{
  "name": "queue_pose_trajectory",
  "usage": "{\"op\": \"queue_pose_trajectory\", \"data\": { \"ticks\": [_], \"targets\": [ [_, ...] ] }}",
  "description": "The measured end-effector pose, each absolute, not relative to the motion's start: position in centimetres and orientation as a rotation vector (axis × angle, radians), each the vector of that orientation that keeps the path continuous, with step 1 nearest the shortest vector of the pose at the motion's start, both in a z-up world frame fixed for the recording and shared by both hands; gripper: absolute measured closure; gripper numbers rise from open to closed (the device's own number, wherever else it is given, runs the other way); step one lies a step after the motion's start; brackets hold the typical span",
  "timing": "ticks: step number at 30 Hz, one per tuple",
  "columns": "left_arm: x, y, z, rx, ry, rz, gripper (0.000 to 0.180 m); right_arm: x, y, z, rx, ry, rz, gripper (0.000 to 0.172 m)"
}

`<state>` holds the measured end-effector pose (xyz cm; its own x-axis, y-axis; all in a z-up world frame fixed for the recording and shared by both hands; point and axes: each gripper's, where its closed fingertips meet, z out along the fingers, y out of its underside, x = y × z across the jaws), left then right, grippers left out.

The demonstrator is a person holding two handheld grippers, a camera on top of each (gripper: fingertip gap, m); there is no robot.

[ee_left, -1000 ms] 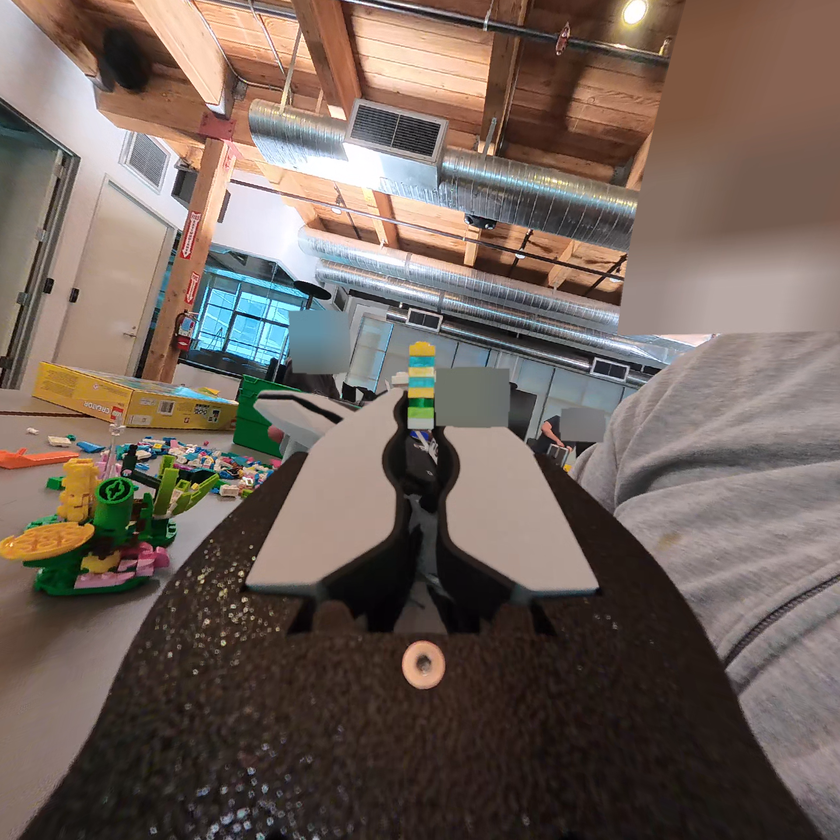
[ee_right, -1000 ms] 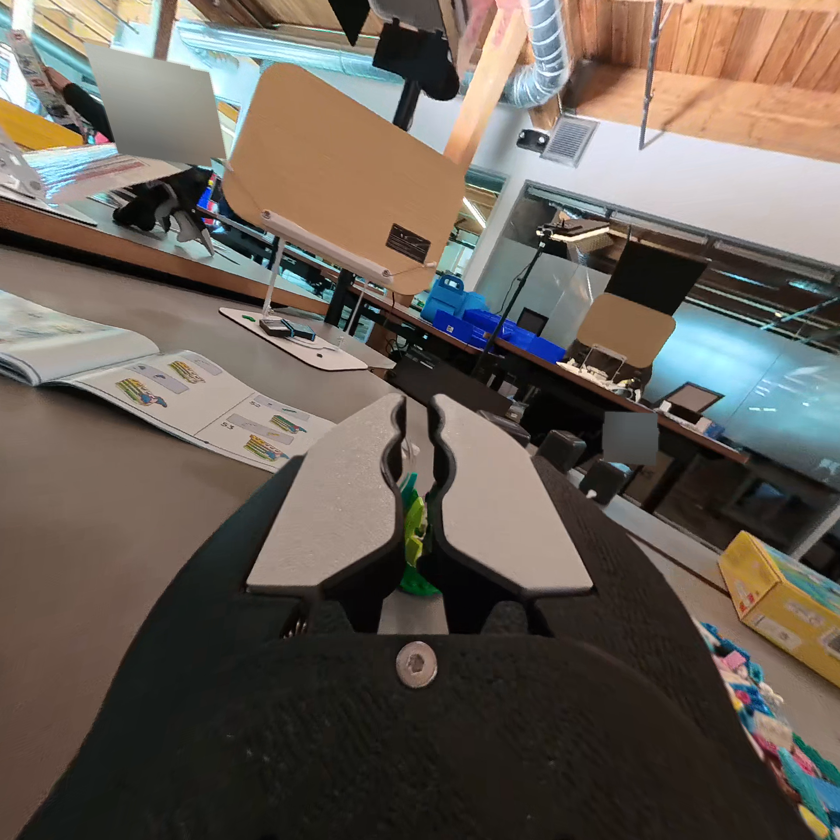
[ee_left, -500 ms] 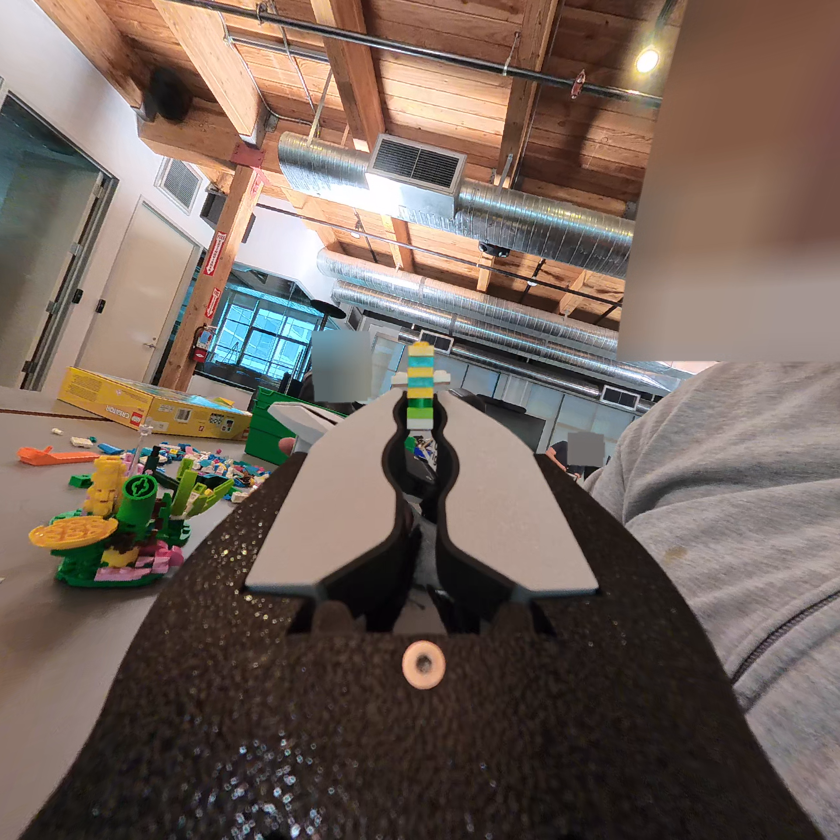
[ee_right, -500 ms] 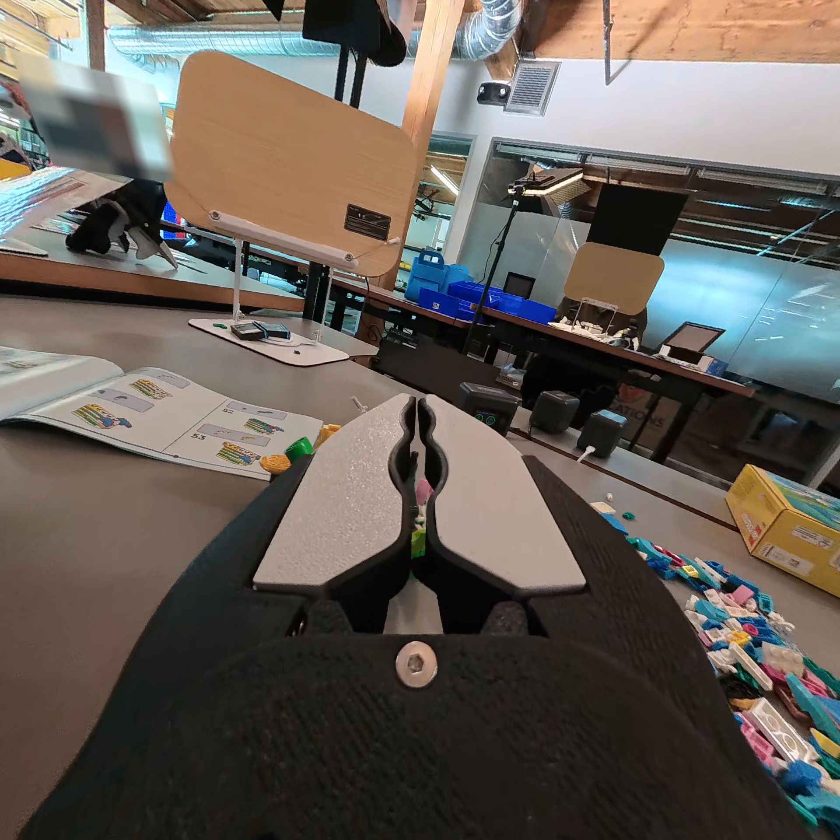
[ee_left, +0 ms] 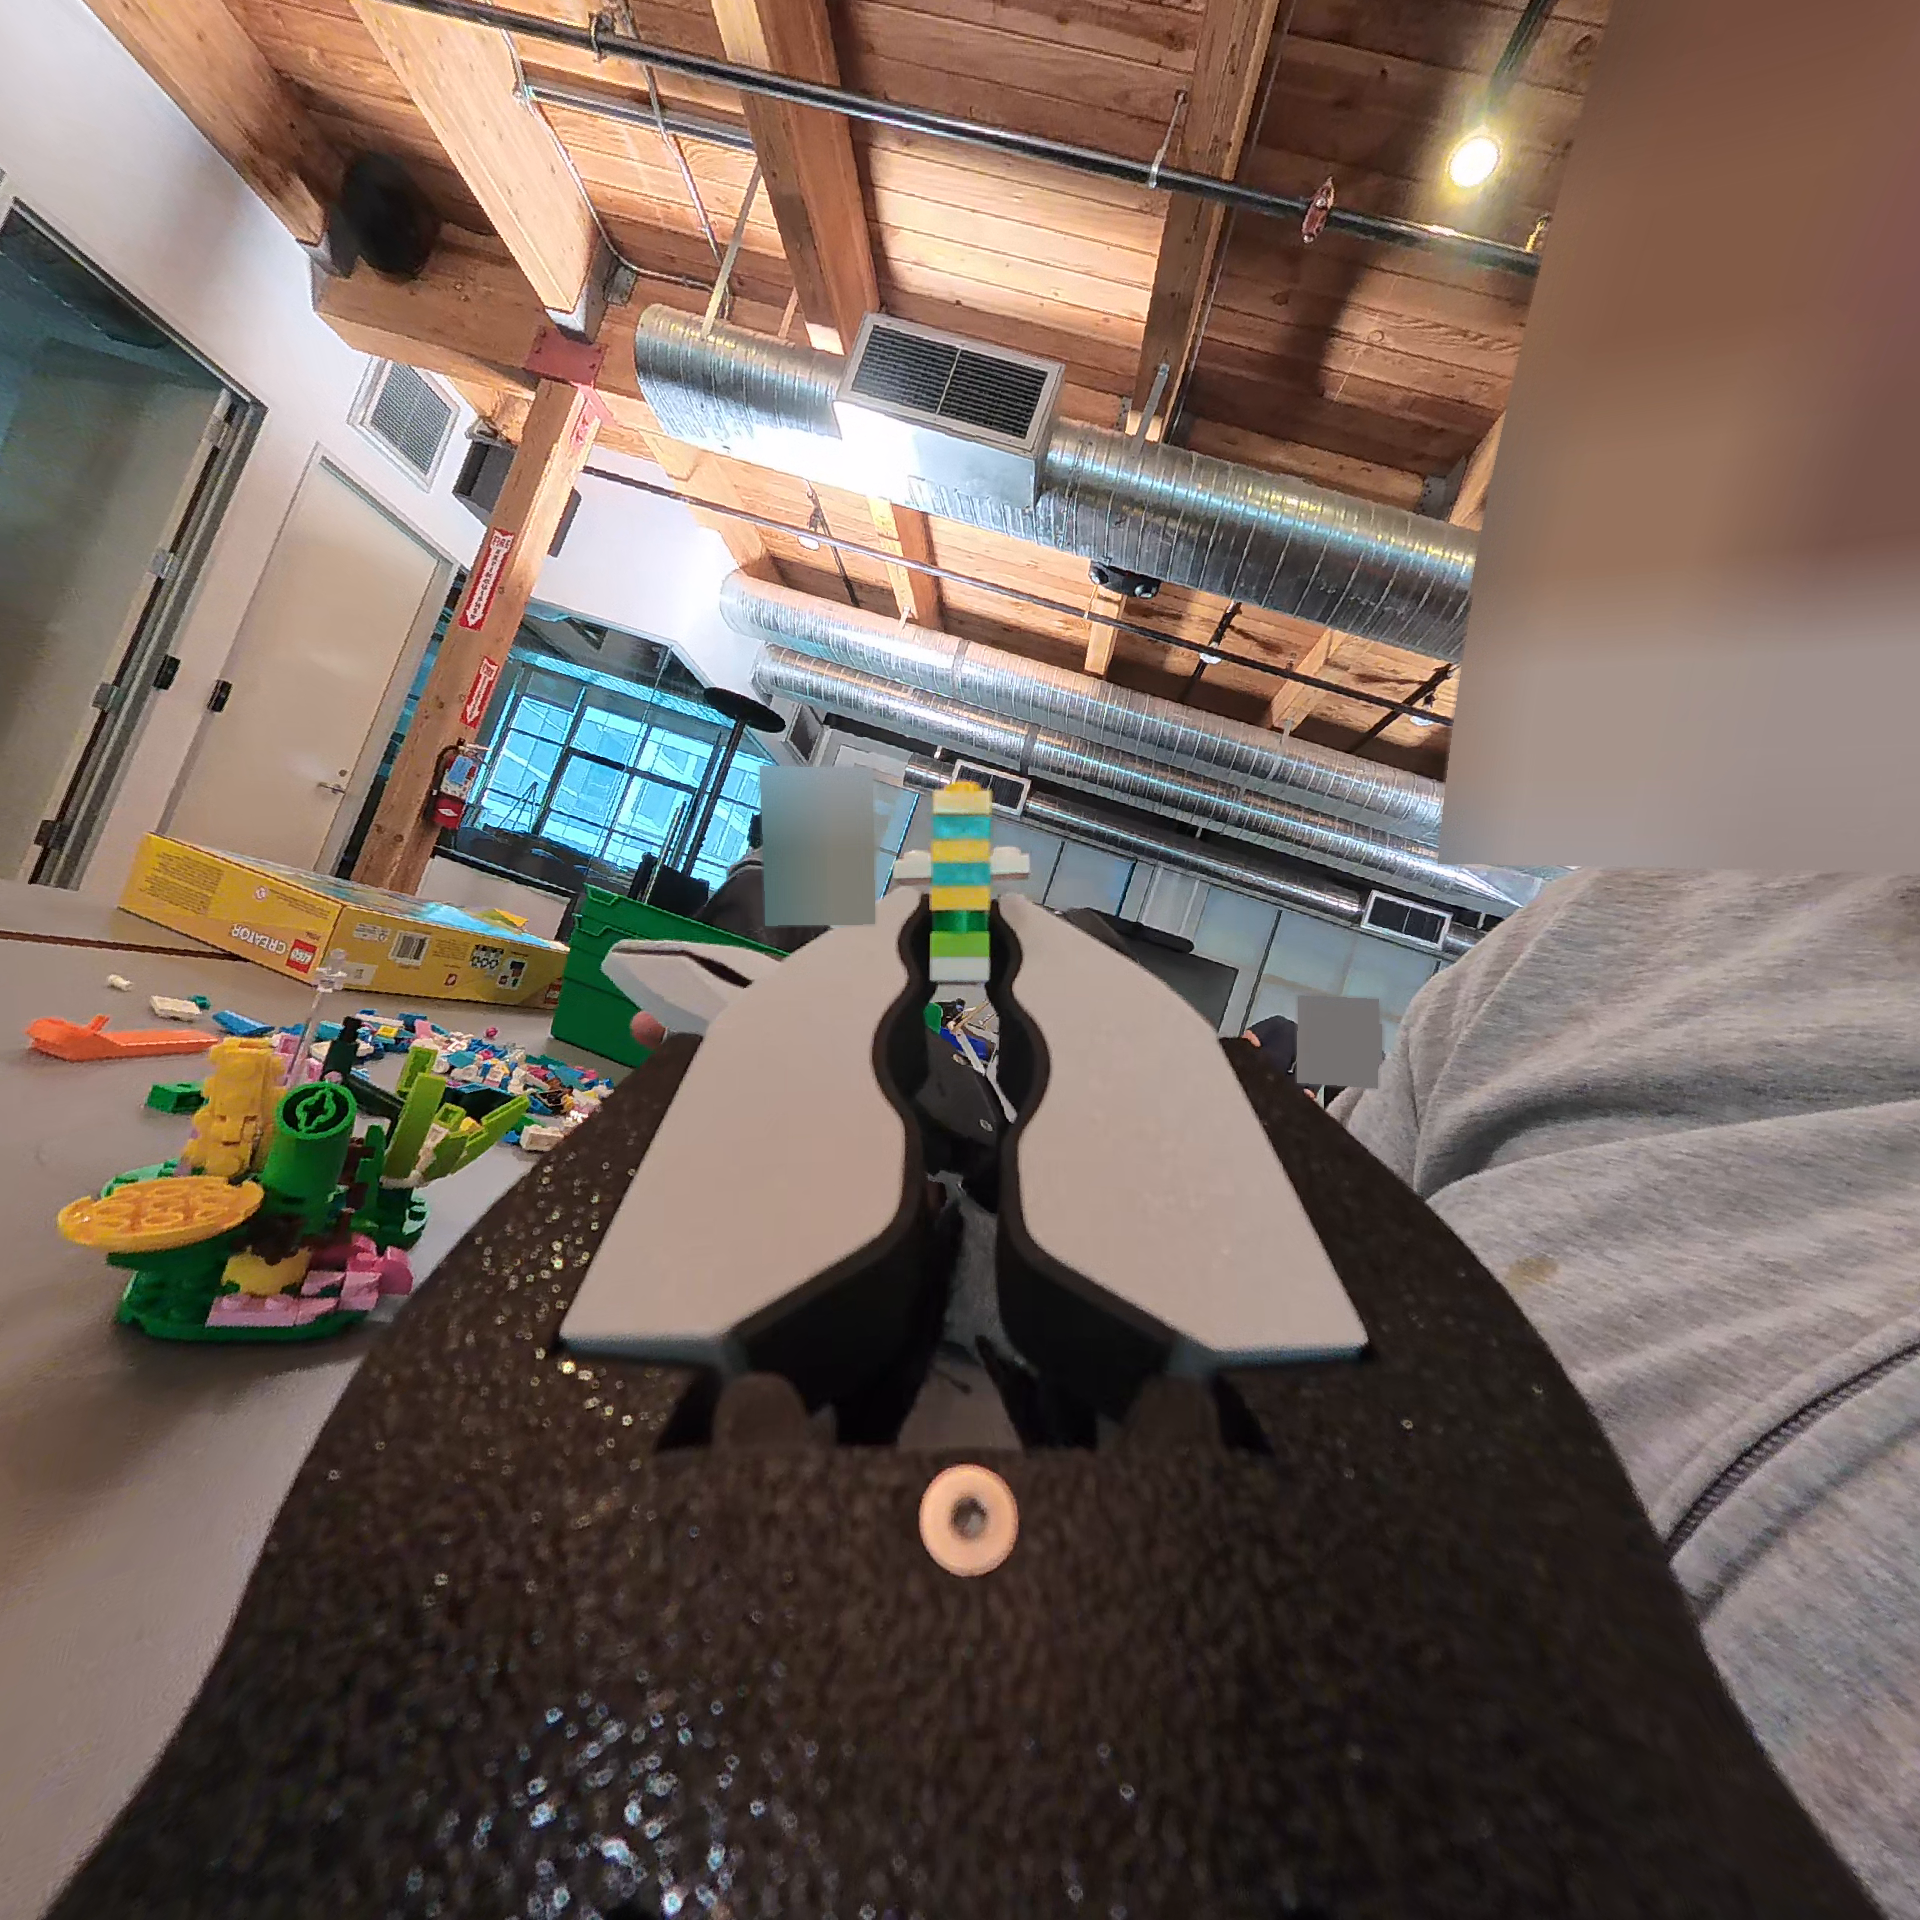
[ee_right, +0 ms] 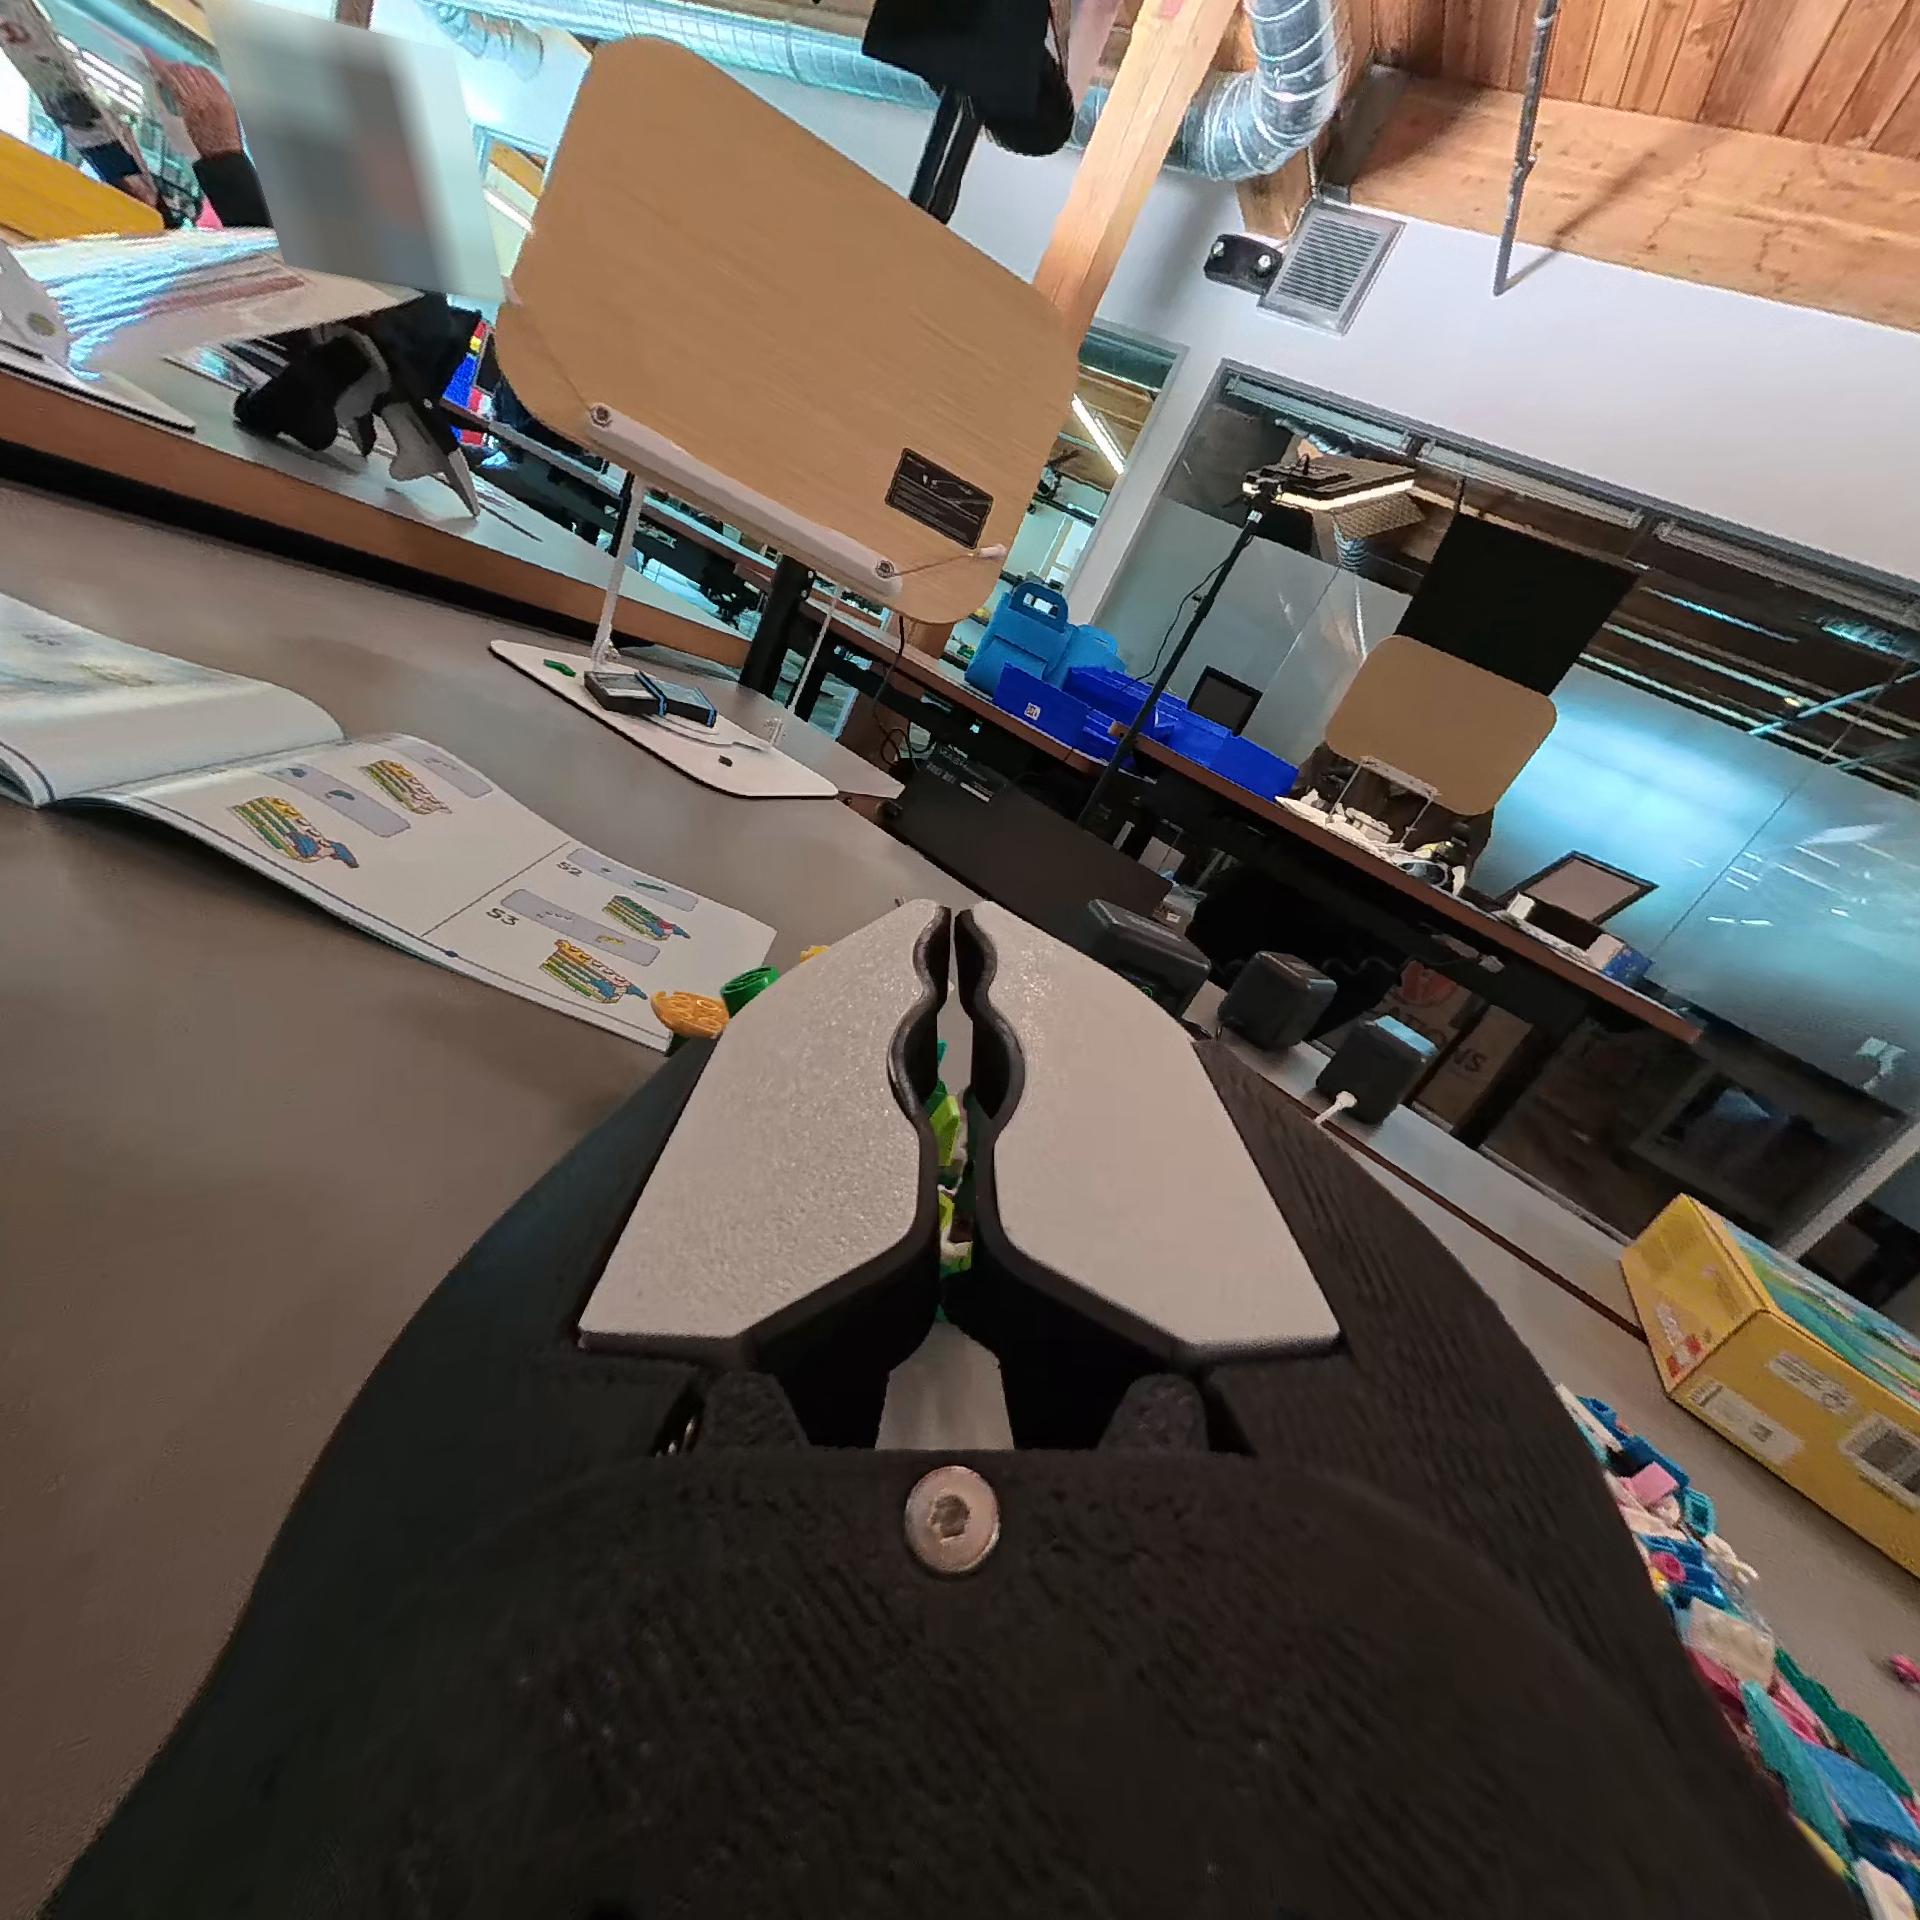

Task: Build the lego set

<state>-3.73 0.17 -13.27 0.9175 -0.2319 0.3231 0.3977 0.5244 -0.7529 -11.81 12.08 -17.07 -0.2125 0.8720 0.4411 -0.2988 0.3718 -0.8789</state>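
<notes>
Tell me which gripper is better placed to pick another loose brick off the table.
Right, probably. The right gripper is shut with nothing visibly between its tips, low over the table. The left gripper is raised, clamping a striped brick stack.

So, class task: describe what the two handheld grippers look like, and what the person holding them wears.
Both grippers, left and right, match: a rough, speckled black body, two flat pale grey fingers with wavy black inner edges, and one round screw at the centre behind them. No cables show. The person wears a light grey sleeve with a dark seam line.
</notes>
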Motion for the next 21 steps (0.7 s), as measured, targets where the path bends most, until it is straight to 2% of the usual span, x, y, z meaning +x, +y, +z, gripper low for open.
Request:
{"op": "queue_pose_trajectory", "data": {
  "ticks": [21],
  "targets": [
    [-3.9, 0.0, -13.3, -0.938, -0.199, -0.389, 0.172, -11.3, 9.6, -18.1, -0.380, -1.469, 1.068, 0.172]
  ]
}}
